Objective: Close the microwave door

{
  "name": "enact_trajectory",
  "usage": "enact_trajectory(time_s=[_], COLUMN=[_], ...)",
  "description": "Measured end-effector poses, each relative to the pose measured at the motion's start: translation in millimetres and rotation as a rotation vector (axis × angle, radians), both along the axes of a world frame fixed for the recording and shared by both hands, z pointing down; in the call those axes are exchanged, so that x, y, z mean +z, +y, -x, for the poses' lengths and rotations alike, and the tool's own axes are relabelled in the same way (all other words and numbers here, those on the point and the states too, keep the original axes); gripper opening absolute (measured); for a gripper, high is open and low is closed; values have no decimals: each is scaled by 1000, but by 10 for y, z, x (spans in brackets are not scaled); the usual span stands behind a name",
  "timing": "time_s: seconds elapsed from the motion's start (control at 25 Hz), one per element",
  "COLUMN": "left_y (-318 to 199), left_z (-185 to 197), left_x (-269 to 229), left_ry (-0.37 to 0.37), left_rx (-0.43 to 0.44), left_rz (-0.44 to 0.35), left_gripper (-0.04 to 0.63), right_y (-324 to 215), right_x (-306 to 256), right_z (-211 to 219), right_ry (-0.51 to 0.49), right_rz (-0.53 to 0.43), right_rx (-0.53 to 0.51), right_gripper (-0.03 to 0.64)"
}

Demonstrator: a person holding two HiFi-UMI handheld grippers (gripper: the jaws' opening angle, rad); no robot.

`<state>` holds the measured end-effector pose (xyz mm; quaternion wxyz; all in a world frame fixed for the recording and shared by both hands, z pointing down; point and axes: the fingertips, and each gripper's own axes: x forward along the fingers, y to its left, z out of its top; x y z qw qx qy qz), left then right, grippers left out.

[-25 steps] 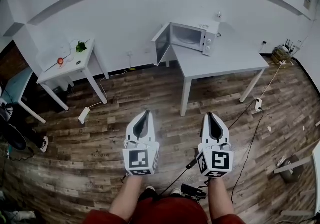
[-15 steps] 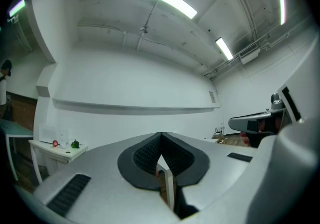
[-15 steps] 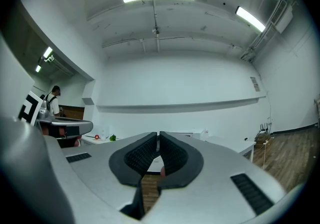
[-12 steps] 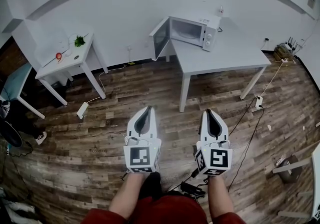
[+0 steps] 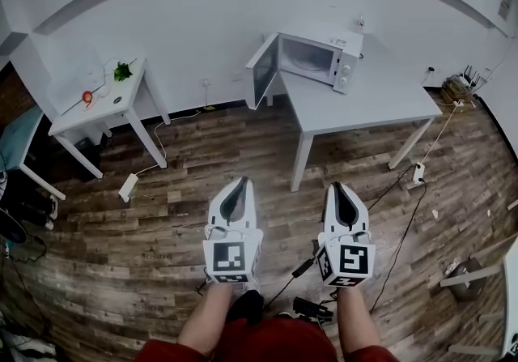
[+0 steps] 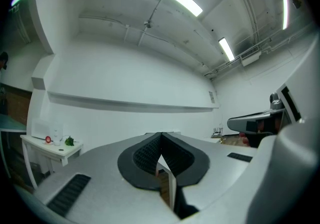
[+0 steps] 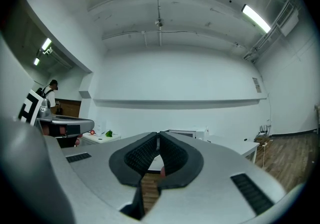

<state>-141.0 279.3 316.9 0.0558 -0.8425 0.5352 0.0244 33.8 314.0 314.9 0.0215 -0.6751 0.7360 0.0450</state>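
Note:
A white microwave point(image 5: 317, 59) stands at the back left corner of a pale table point(image 5: 364, 101) against the wall. Its door point(image 5: 261, 70) hangs wide open to the left, past the table's edge. Both grippers are held low over the wooden floor, well short of the table and pointing toward it. My left gripper point(image 5: 240, 182) is shut with nothing in it, and its pads meet in the left gripper view point(image 6: 161, 135). My right gripper point(image 5: 336, 187) is also shut and empty point(image 7: 158, 134). The microwave point(image 7: 186, 133) shows small just above the right jaws.
A small white side table point(image 5: 105, 101) with a green sprig and a red thing stands at the left wall. A power strip point(image 5: 128, 186) and cables point(image 5: 405, 190) lie on the floor. A teal seat point(image 5: 16, 142) is at far left.
Both grippers have moved forward together with the person toward the microwave table, which now sits a little lower and nearer in the head view. Both stay shut.

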Motion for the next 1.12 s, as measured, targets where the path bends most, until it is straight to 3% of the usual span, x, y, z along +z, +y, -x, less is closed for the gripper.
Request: enact_trajectory(time_s=[0.6, 1.12], left_y=[-1183, -1827], left_z=[428, 250], left_x=[-9, 8], left_ry=[26, 13], left_rx=[67, 121], left_rz=[-3, -15], left_gripper=[26, 26], right_y=[-1145, -1682], right_x=[-39, 37], right_z=[480, 336], right_ry=[23, 13], right_rz=[5, 8], right_rx=[58, 118], right_gripper=[37, 38])
